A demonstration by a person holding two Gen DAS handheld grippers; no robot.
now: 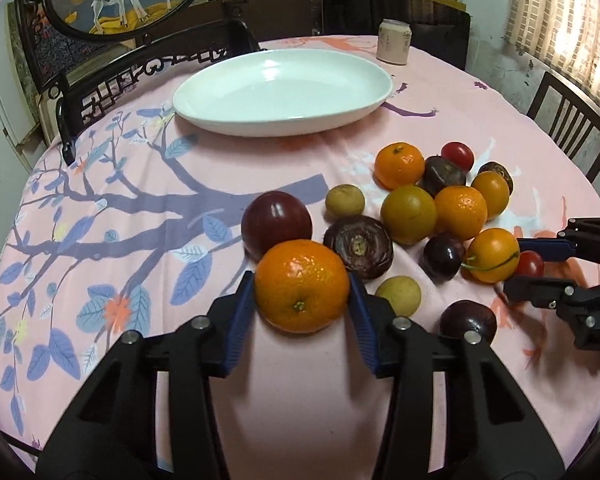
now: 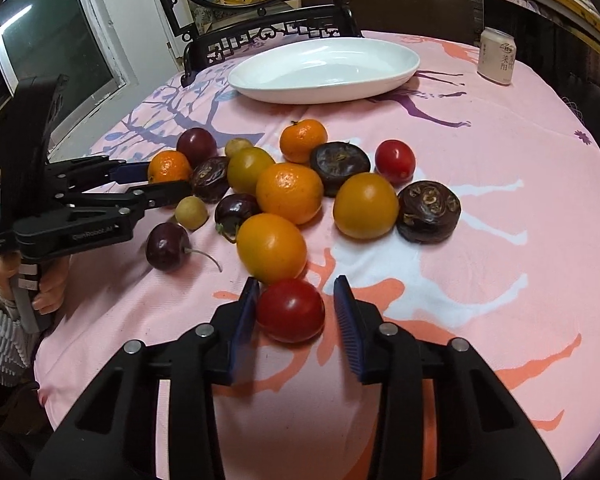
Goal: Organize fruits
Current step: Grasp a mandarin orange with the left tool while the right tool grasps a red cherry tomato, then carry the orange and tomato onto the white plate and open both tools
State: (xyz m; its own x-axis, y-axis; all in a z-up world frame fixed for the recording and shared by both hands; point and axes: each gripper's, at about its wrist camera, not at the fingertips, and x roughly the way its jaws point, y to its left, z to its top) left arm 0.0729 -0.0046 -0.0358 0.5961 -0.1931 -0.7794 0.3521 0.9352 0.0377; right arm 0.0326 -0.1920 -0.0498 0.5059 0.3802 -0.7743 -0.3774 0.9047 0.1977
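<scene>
A white oval plate (image 1: 220,116) lies empty at the far side of the table; it also shows in the right wrist view (image 2: 404,68). Several fruits lie in a loose cluster on the cloth. My left gripper (image 1: 302,290) is shut on a mandarin (image 1: 302,286), both pads touching its sides. In the right wrist view the left gripper (image 2: 168,178) sits at the left with the mandarin (image 2: 168,166). My right gripper (image 2: 296,308) is open around a red cherry tomato (image 2: 291,310); the left pad touches it and a gap shows at the right pad. In the left wrist view the right gripper (image 1: 520,264) sits at the right.
A drink can (image 1: 394,42) stands at the far edge. Dark plums (image 1: 277,222), brown water chestnuts (image 2: 429,212), yellow-orange fruits (image 2: 366,205), small pale fruits (image 1: 398,295) and another red tomato (image 2: 395,161) lie between the grippers. Carved dark chairs (image 1: 112,80) stand behind the table.
</scene>
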